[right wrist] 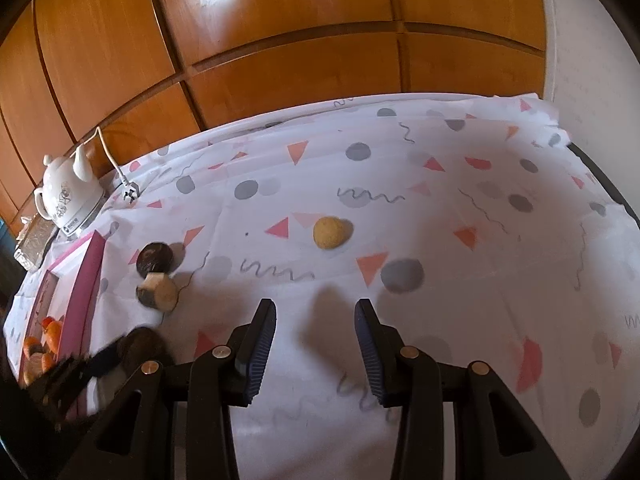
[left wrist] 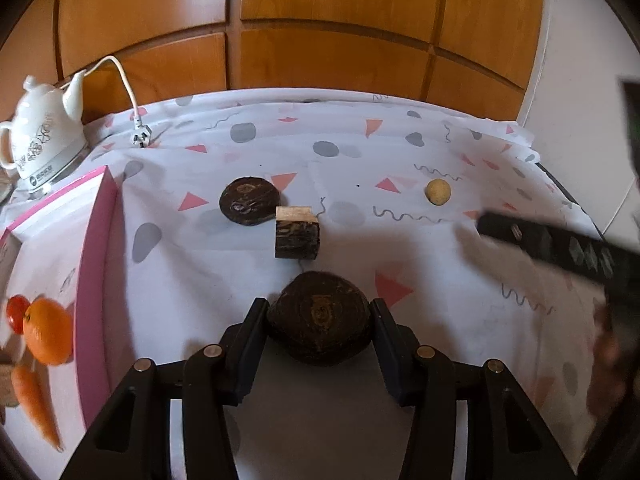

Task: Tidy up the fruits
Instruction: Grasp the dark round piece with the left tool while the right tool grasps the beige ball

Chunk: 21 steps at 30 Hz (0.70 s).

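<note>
A dark brown round fruit (left wrist: 320,318) sits between the fingers of my left gripper (left wrist: 318,312), and both pads touch its sides, low over the patterned cloth. Beyond it lie a cut dark piece with a pale face (left wrist: 298,238) and a dark disc-shaped one (left wrist: 249,201). A small yellowish round fruit (left wrist: 438,191) lies farther right. In the right wrist view that yellowish fruit (right wrist: 328,233) lies ahead of my right gripper (right wrist: 316,312), which is open and holds nothing.
A pink-edged box (left wrist: 96,280) at the left holds an orange (left wrist: 48,330), a tomato (left wrist: 17,314) and a carrot (left wrist: 34,404). A white kettle (left wrist: 44,136) and its loose plug (left wrist: 141,136) stand at the back left. Wooden cabinet doors (left wrist: 320,40) rise behind the table.
</note>
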### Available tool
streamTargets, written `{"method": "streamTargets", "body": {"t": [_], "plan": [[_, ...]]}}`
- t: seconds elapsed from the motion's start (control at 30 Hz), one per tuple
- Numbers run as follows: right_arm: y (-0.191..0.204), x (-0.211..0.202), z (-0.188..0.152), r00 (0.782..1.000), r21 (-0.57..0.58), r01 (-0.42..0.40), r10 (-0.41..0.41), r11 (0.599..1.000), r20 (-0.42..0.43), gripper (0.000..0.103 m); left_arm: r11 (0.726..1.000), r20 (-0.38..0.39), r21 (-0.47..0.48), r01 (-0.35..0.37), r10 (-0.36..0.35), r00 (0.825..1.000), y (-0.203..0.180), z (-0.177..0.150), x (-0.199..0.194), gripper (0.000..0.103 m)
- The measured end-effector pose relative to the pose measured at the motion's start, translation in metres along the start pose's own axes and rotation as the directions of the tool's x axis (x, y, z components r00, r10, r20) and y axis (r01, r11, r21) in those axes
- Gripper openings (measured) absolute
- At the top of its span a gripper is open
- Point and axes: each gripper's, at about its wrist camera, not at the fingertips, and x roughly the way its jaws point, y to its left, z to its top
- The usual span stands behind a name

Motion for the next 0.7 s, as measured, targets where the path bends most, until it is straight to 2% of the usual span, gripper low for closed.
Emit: {"method": "streamTargets", "body": {"t": [0.07,0.17,0.3,0.47,0.53,0.57,0.7], "plan": [[0.002,0.007,0.008,1.000,-0.016,0.006,-0.006,1.000,0.001,0.041,1.000,0.003,0.006,-0.016,0.016,1.000,-0.003,0.000,0.001,0.052],[0.002,0.023,0.022,1.000,-0.026,0.021,-0.021,0.999,-0.006,0.041,1.000,-0.006,-0.025,0.004,-0.004,1.000,0.002,0.001,0.003,0.052],[-0.001,0.049,0.036,0.998,-0.022,0.042,-0.043,0.999,-0.038,0.041,1.000,-0.012,-0.014,0.002,-0.002,1.000,0.001,0.000,0.005,0.052],[-0.002,0.067,0.044,0.997,-0.012,0.063,-0.064,0.998,-0.050,0.041,1.000,-0.009,-0.010,0.000,0.000,1.000,0.001,-0.001,0.005,0.052],[-0.002,0.075,0.045,0.995,-0.013,0.073,-0.074,0.997,-0.061,0.038,1.000,-0.005,-0.012,0.004,-0.004,1.000,0.002,-0.001,0.005,0.052],[-0.002,0.078,0.044,0.995,-0.012,0.069,-0.070,0.998,-0.066,0.027,1.000,-0.003,-0.012,0.006,-0.006,1.000,0.002,-0.002,0.005,0.052],[-0.003,0.077,0.043,0.997,-0.016,0.057,-0.058,0.998,-0.053,0.025,1.000,0.003,-0.019,0.015,-0.015,1.000,0.004,-0.002,0.005,0.051]]}}
